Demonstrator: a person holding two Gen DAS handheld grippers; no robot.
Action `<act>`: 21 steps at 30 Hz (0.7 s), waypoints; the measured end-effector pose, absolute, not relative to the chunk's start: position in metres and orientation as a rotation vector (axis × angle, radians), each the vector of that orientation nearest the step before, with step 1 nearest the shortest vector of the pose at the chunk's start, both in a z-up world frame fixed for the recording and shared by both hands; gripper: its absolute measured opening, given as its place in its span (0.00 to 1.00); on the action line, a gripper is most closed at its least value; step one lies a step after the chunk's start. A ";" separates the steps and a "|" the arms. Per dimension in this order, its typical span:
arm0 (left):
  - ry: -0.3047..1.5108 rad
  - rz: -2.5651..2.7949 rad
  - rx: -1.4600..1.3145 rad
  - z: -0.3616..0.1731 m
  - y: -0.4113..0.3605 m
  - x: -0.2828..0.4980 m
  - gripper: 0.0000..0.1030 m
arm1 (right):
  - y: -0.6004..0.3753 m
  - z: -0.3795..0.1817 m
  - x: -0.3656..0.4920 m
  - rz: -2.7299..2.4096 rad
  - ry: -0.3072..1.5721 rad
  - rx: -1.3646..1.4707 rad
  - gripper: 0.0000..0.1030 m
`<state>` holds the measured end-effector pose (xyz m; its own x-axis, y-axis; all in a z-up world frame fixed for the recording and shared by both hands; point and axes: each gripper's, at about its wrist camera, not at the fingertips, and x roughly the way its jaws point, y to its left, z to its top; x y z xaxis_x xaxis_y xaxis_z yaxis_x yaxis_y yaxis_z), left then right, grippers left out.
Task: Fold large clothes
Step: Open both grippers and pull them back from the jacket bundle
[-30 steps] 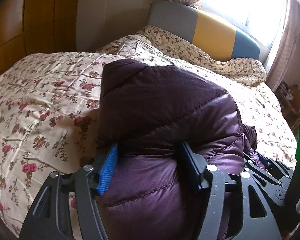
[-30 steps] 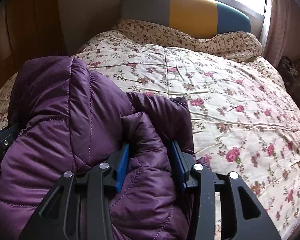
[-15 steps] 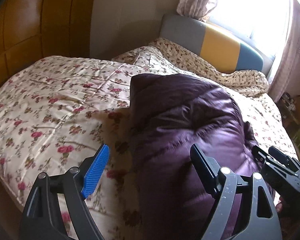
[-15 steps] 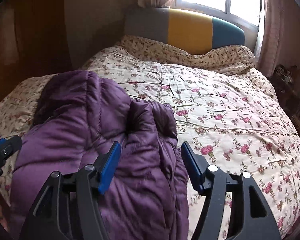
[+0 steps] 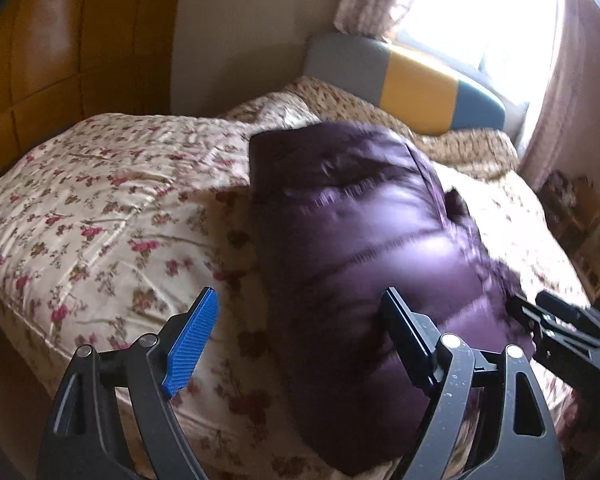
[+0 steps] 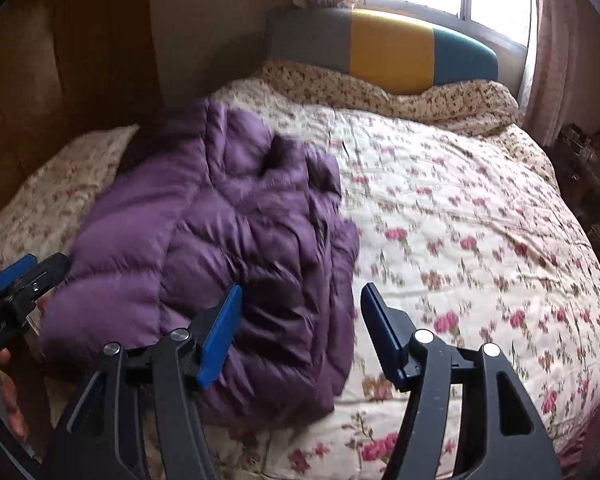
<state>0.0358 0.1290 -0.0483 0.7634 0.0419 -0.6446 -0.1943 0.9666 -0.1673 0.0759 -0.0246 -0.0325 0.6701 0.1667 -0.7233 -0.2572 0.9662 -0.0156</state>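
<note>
Nearest you, your left gripper [image 5: 296, 340] stands with its jaws spread wide and nothing between the pads; your right gripper [image 6: 300, 332] has just been opening, and its pads too are clear of the fabric. Just beyond both lies the purple puffer jacket [image 6: 228, 240], bundled in a thick fold in the lower left of the right wrist view, on the floral quilt [image 6: 460, 220]. Expect it light, soft, springy and slick: it will likely puff back open. Pinch a quilted seam or hem edge, not the bulging middle. No containers show anywhere. Farther off stands the striped headboard [image 6: 388, 48].
</note>
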 end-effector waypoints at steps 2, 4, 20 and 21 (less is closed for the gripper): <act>0.702 0.122 -0.222 -0.054 0.123 0.036 0.80 | -0.024 -0.045 0.079 0.222 0.834 -0.147 0.56; 0.709 0.115 -0.206 -0.059 0.119 0.038 0.80 | -0.022 -0.056 0.082 0.211 0.852 -0.167 0.56; 0.641 0.196 -0.200 -0.031 0.119 0.019 0.94 | -0.011 -0.016 0.054 0.200 0.754 -0.153 0.82; 0.634 0.207 -0.196 -0.028 0.117 0.017 0.94 | -0.009 -0.012 0.050 0.198 0.748 -0.156 0.84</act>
